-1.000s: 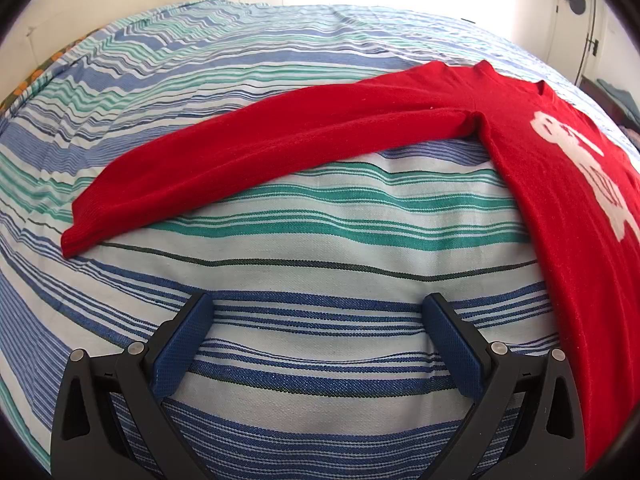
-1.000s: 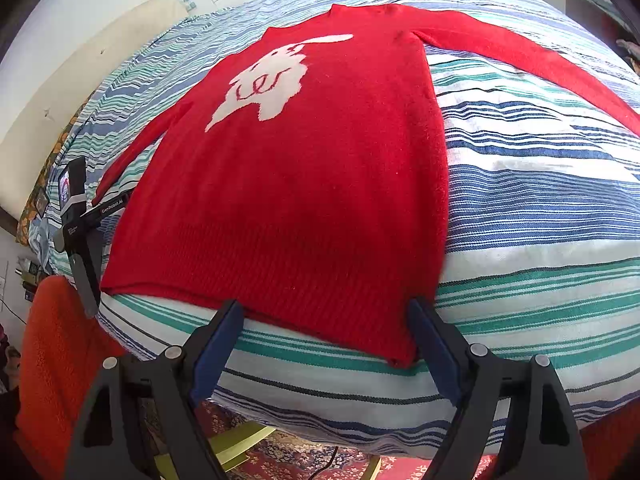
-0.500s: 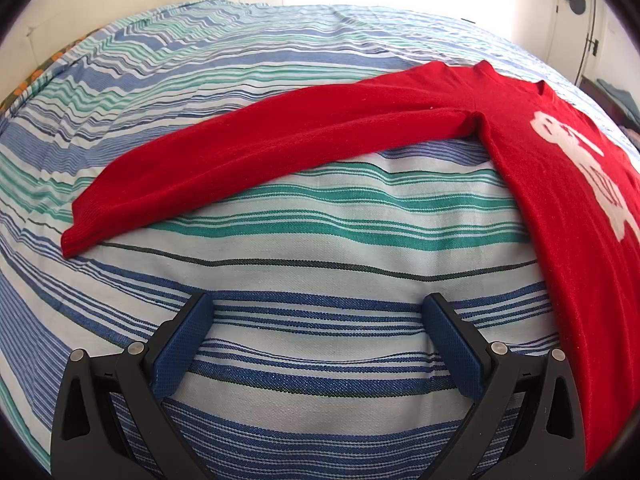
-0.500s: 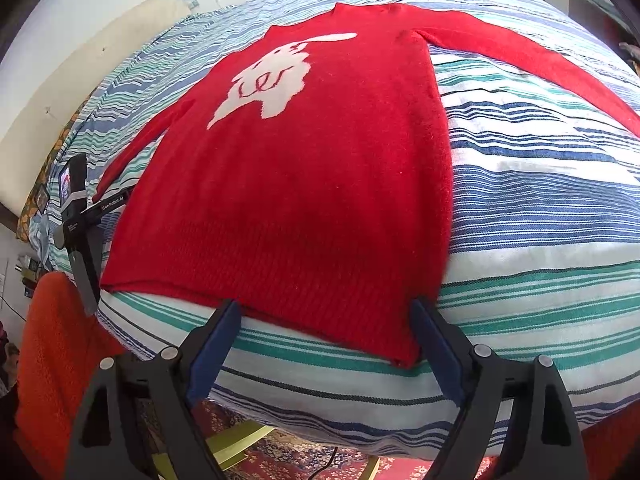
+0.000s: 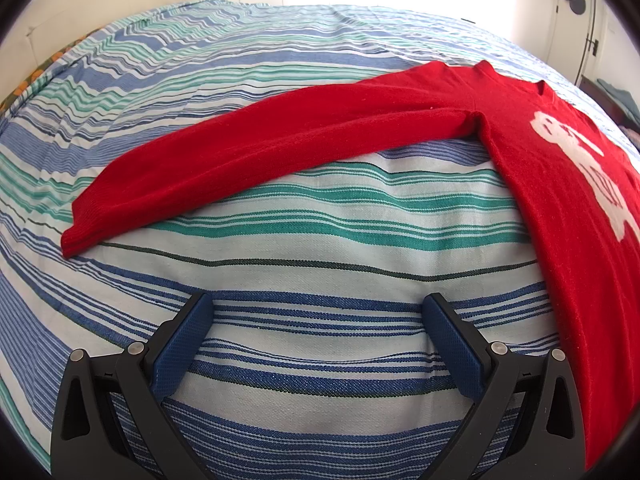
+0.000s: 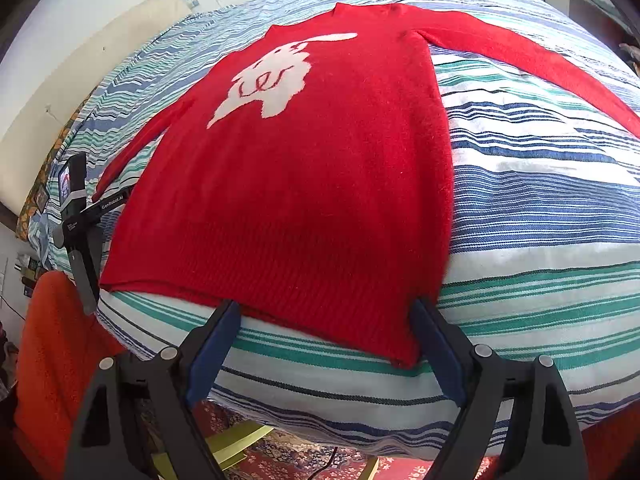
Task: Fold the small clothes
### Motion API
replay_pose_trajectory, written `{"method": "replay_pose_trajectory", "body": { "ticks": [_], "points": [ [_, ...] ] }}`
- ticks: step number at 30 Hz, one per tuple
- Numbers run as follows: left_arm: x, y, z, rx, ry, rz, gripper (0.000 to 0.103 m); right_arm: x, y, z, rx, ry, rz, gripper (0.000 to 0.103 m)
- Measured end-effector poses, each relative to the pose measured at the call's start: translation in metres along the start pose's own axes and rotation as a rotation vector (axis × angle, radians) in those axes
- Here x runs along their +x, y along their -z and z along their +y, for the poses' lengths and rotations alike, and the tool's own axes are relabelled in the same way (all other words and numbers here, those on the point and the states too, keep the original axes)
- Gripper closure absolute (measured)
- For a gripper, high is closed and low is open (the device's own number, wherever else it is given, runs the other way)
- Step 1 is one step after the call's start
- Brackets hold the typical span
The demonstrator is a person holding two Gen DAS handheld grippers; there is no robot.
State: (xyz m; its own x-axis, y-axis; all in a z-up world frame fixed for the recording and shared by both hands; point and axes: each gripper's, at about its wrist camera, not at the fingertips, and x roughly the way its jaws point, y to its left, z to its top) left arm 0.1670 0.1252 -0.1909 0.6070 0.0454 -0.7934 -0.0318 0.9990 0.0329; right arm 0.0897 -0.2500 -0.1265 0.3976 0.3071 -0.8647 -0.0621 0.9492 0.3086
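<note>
Left wrist view: the left gripper (image 5: 318, 312) is seen with its jaws spread wide, nothing between them, poised over bare striped bedspread (image 5: 320, 264). A red sweater (image 5: 560, 168) is laid flat on the bed, its body at the right of this view and one sleeve (image 5: 260, 148) stretched out to the left, the cuff lying well apart from the blue fingers (image 5: 180, 344).

From the right wrist view, the right gripper (image 6: 326, 320) is also shown wide apart and gripping nothing. The sweater (image 6: 304, 184) is spread face up, a white figure (image 6: 276, 76) on its chest, collar at the far end. Its ribbed hem (image 6: 320, 312) lies near the bed's edge, between the two fingertips; whether they touch it cannot be told. The other sleeve (image 6: 532, 56) is extended to the right. Part of the left gripper (image 6: 80, 216) is visible beside the sweater's left edge.
</note>
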Motion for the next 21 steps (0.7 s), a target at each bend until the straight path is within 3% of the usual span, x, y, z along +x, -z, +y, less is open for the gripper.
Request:
{"method": "replay_pose_trajectory", "body": {
  "ticks": [21],
  "points": [
    [0.0001,-0.0001,0.0007,0.001,0.001,0.0,0.0,0.0005,-0.0001,-0.0008,0.005,-0.009,0.0,0.016]
  ]
}}
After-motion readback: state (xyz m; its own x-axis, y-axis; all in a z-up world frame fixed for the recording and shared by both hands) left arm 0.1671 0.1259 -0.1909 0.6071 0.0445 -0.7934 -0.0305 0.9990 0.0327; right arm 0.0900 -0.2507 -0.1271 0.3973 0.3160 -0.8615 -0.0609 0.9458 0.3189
